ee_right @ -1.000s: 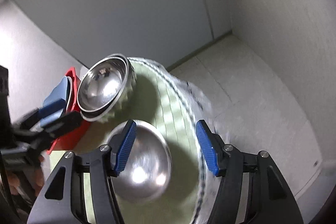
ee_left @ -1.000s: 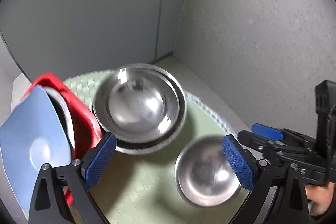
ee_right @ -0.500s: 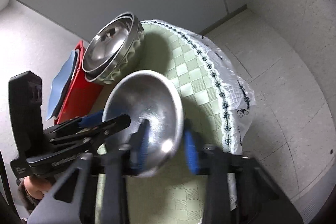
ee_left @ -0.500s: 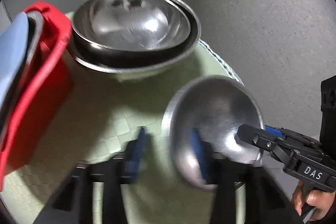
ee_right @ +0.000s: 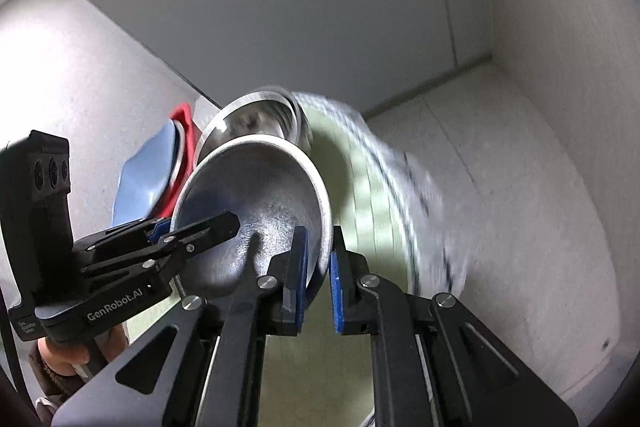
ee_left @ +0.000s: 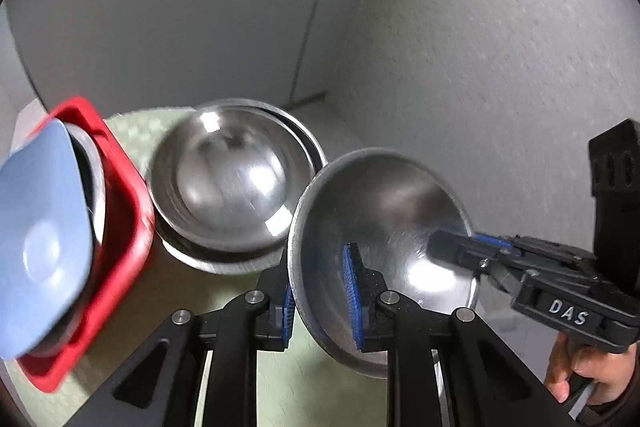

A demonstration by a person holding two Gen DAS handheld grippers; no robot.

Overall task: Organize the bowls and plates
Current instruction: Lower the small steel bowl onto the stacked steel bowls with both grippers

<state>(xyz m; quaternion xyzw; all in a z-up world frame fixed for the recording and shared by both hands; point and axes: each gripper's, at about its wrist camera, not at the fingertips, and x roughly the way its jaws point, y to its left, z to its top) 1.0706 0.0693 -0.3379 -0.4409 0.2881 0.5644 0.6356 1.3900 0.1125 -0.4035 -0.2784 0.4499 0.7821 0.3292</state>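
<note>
A small steel bowl [ee_left: 384, 227] is held up off the green mat, tilted, also in the right wrist view [ee_right: 256, 195]. My left gripper [ee_left: 320, 291] is shut on its near-left rim. My right gripper [ee_right: 318, 267] is shut on its opposite rim; it shows in the left wrist view [ee_left: 452, 247] reaching in from the right. Behind stands a stack of larger steel bowls [ee_left: 232, 183], seen in the right wrist view [ee_right: 256, 119] too.
A red tray [ee_left: 120, 211] at the left holds a blue plate [ee_left: 40, 227] and a steel dish leaning upright. A green checked mat [ee_right: 360, 195] with a white lace edge covers the table. Grey walls close in behind and on the right.
Both grippers closed on the small bowl's rims and lifted it off the mat, tilting it toward the stack of larger bowls.
</note>
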